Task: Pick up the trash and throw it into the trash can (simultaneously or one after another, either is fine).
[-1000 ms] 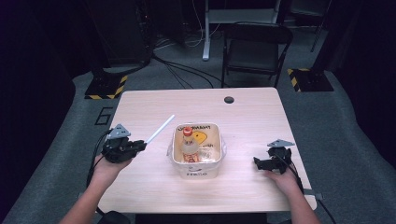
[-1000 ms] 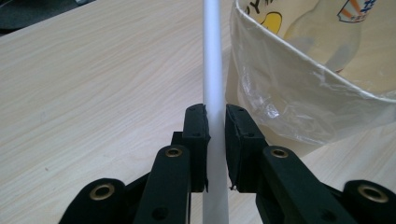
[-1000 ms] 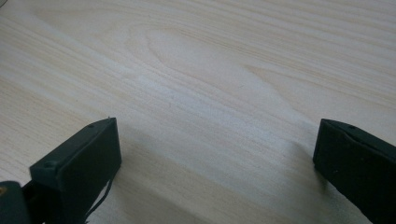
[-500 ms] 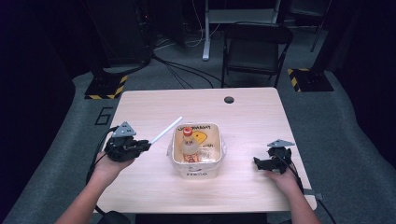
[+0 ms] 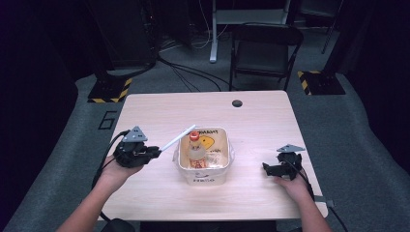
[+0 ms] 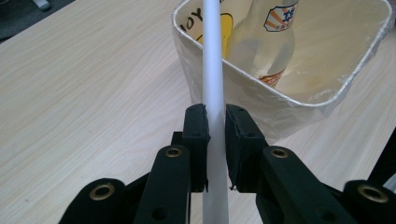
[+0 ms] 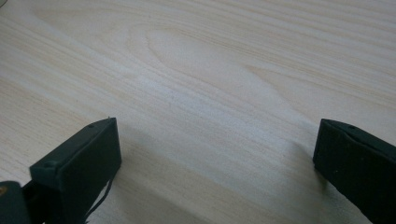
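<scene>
Tub (image 5: 203, 171) of pale plastic stands on the wooden table (image 5: 251, 121) in front of me, roughly midway between my two hands, open at the top with printed lettering and a yellow shape on its inner wall. Inside it stands a small clear bottle (image 5: 196, 151) with an orange-and-white label and a red cap, leaning a little toward the tub's left wall. My left gripper (image 6: 215, 140) has its jaws closed tight on a white straw (image 6: 212, 60), pads pressed against both sides of it partway along its length. The straw runs forward and upward from my grip, crosses over the near left rim of the tub, and ends close to the bottle's cap; I cannot tell whether the tip touches the cap. In the high view my left gripper (image 5: 138, 151) sits just left of the tub, held above the table. My right gripper (image 5: 279, 167) rests low at the table well to the right of the tub, its jaws spread wide apart with only bare wood between them, holding nothing.
</scene>
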Available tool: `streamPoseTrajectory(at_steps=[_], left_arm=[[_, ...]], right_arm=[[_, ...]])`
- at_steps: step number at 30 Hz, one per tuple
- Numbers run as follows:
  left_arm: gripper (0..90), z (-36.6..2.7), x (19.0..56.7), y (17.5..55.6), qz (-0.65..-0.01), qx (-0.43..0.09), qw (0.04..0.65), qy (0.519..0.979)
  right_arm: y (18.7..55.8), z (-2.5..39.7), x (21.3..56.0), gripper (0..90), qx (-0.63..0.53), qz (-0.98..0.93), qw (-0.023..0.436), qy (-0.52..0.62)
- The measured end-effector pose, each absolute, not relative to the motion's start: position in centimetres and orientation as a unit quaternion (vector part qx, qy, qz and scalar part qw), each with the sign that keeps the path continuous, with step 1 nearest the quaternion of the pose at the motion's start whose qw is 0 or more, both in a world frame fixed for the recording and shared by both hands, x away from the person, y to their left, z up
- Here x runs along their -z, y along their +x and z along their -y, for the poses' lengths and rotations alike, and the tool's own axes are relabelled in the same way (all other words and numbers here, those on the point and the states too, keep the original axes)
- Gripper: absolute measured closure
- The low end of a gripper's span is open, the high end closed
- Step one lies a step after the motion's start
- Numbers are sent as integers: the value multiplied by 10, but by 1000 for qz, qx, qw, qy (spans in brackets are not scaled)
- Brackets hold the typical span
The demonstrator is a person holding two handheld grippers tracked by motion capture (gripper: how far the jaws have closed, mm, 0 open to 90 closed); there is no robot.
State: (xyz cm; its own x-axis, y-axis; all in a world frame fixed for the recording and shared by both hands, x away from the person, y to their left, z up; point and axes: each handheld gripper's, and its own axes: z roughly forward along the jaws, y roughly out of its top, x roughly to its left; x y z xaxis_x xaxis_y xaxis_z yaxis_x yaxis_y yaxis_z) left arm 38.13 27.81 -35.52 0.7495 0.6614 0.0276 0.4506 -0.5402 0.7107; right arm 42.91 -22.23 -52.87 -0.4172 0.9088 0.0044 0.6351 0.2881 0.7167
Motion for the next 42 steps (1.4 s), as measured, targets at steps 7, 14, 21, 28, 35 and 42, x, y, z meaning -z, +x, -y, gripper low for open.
streamPoseTrajectory(at_steps=[7, 14, 21, 28, 35, 42], left_arm=[[790, -272, 352, 382, -317, -151, 353, 867], [790, -271, 339, 381, -313, -159, 356, 866], [790, -268, 318, 378, -301, -166, 369, 863], [790, -258, 306, 371, -288, -161, 377, 866], [789, -243, 305, 366, -269, -157, 374, 874], [789, -230, 307, 366, -259, -147, 374, 878]], right_arm=[[429, 222, 529, 1, -328, -775, 208, 498], [429, 222, 529, 0, -328, -775, 208, 498], [429, 222, 529, 1, -329, -775, 208, 498], [429, 222, 529, 0, -329, -775, 208, 498], [429, 222, 529, 0, -328, -775, 208, 498], [429, 222, 529, 0, -328, -775, 208, 498]])
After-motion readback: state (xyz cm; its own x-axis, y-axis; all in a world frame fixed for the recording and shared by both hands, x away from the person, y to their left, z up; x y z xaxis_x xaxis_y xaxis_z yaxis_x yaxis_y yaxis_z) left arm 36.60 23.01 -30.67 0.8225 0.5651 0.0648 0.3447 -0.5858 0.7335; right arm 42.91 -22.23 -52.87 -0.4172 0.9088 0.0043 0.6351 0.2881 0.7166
